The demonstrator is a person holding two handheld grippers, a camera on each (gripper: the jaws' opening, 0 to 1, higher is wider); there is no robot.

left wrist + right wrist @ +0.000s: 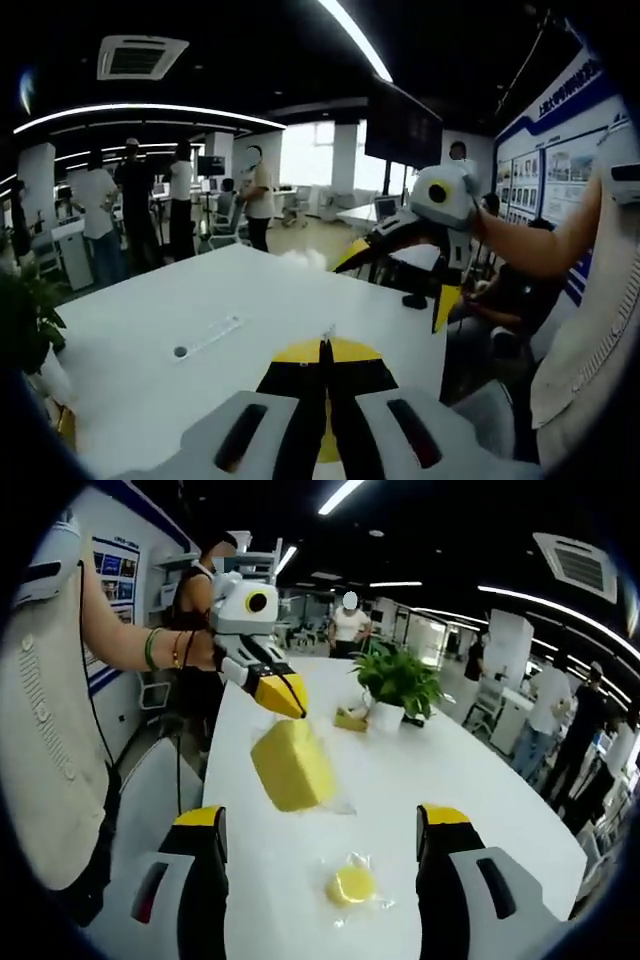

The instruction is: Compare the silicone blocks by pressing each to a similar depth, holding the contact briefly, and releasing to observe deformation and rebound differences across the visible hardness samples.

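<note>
A yellow silicone block hangs tilted over the white table, its top corner touching the shut yellow tips of my left gripper. A sliver of clear film shows at those shut tips in the left gripper view, where the jaws hide the block. A small round yellow sample in clear wrap lies flat on the table. My right gripper stands wide open, one jaw either side of that sample and short of the block. The right gripper also reaches in from the right, held by a bare arm.
A potted plant and a small yellow item stand farther along the table. A clear strip with a round end and a black object lie on the tabletop. Several people stand beyond the table ends.
</note>
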